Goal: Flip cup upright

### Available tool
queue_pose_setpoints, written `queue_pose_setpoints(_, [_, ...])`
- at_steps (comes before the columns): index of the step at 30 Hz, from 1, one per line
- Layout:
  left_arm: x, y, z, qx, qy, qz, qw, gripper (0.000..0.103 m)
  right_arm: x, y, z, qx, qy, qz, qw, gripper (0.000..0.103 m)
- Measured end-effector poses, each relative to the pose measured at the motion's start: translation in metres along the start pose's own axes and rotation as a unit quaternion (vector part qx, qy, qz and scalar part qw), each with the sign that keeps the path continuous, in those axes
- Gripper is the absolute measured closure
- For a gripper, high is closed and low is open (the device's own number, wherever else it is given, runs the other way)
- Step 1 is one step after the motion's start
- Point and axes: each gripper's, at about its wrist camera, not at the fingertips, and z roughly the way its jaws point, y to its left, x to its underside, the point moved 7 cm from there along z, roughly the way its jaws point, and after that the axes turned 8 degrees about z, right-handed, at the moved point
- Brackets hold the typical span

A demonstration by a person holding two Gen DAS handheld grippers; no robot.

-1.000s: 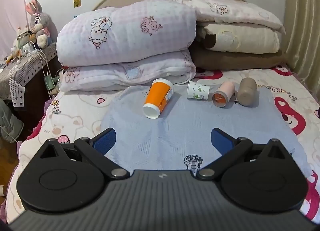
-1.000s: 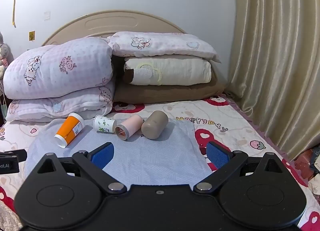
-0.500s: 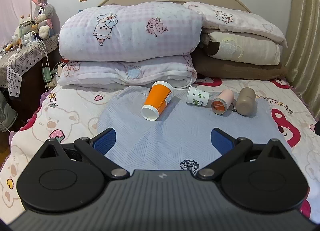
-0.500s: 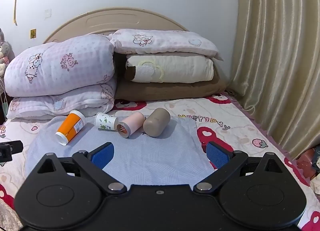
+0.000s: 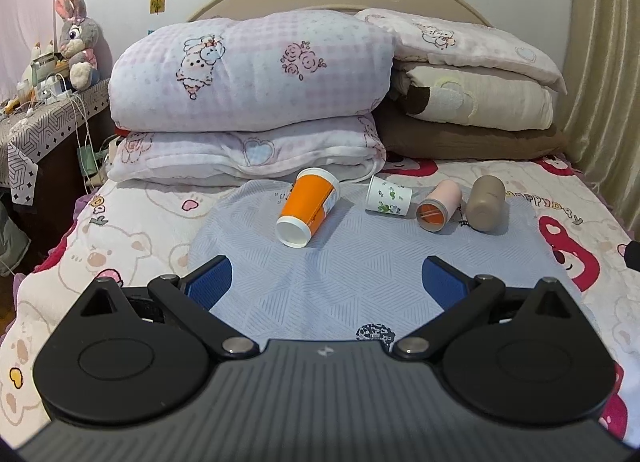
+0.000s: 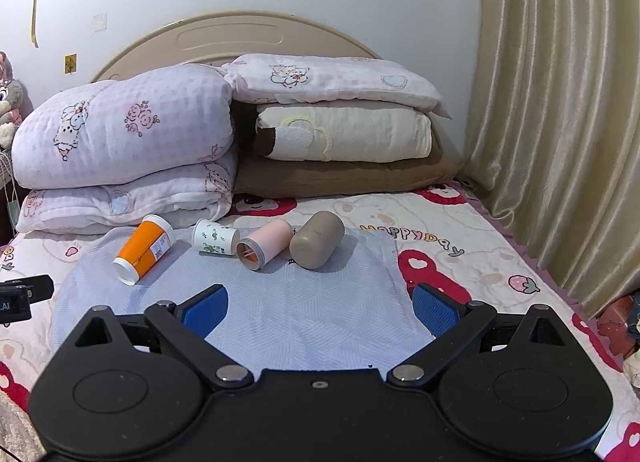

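Observation:
Several cups lie on their sides on a light blue mat (image 5: 360, 274) (image 6: 304, 314) on the bed. From left to right: an orange cup (image 5: 308, 207) (image 6: 143, 250), a small white cup with green print (image 5: 389, 195) (image 6: 214, 238), a pink cup (image 5: 439, 205) (image 6: 264, 244) and a taupe cup (image 5: 486, 202) (image 6: 317, 240). My left gripper (image 5: 326, 282) is open and empty, well short of the cups. My right gripper (image 6: 320, 308) is open and empty, just in front of the pink and taupe cups.
Folded quilts and pillows (image 5: 256, 101) (image 6: 344, 129) are stacked against the headboard behind the cups. A bedside table (image 5: 44, 117) with a plush rabbit stands at left. Curtains (image 6: 560, 121) hang along the right side. The left gripper's edge (image 6: 24, 296) shows at left.
Both grippers have moved forward and lower toward the cups, which now look larger. The cups have not moved. Both grippers stay open.

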Motion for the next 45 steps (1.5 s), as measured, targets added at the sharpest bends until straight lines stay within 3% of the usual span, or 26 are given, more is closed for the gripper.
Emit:
queue_pose_setpoints(12, [0.0, -0.006, -0.006, 0.007, -0.052, 0.006, 0.9986, 0.0, 0.001, 0.003, 0.002, -0.005, 0.002, -0.003, 1.0, 0.002])
queue_pose_setpoints(45, [0.018, -0.004, 0.006, 0.008, 0.003, 0.01, 0.9999, 0.0, 0.011, 0.001, 0.004, -0.005, 0.01, -0.007, 1.0, 0.002])
